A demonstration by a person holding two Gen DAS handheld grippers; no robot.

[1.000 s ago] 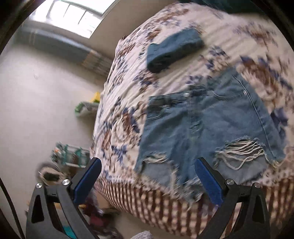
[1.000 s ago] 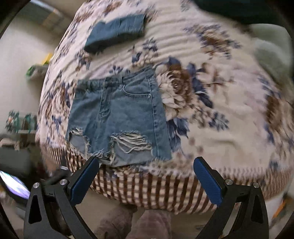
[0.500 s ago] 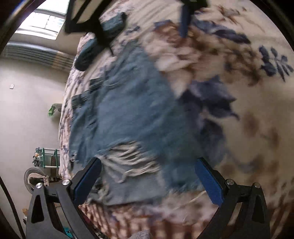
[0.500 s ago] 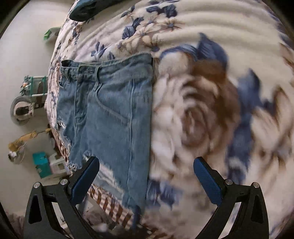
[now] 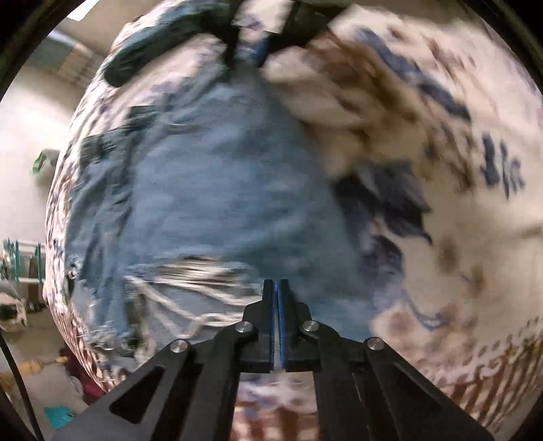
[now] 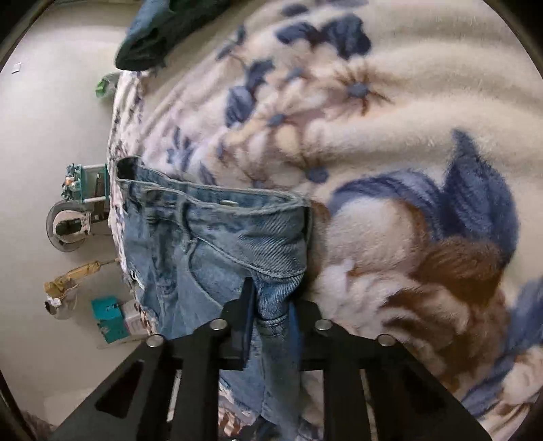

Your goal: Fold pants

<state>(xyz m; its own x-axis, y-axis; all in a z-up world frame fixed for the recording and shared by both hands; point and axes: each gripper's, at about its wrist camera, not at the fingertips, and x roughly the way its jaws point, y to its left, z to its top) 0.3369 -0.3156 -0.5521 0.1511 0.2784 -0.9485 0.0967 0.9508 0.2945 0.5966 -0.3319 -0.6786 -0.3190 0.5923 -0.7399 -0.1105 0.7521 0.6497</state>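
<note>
Across both wrist views spreads a fleecy floral blanket (image 6: 390,112), cream with blue and brown blooms, covering a bed whose edge drops to a pale floor (image 6: 51,135) on the left. On the blanket lie the denim shorts (image 6: 210,244), light blue, with the waistband toward the far side in the right wrist view and the frayed, ripped hem (image 5: 176,291) toward the near bed edge in the left wrist view. That left view is heavily blurred, so fine detail of the fabric cannot be made out.

Beyond the shorts, near the far side of the blanket, sits a dark folded garment (image 6: 159,30), apart from the shorts.

The right gripper (image 6: 271,305) is clamped on the shorts at their right side seam, just below the waistband corner; a ridge of denim is bunched up between its two fingers. In the left wrist view this same gripper appears at the top, pinching the shorts' far corner.

The left gripper (image 5: 275,288) has its two blue-padded fingers drawn almost together over the hem end of the shorts, with only a thin pale sliver between the pads; whether cloth is caught there cannot be told through the blur.

Down on the floor by the bed stand a teal box (image 6: 108,319) and a small green rack (image 6: 86,181)
</note>
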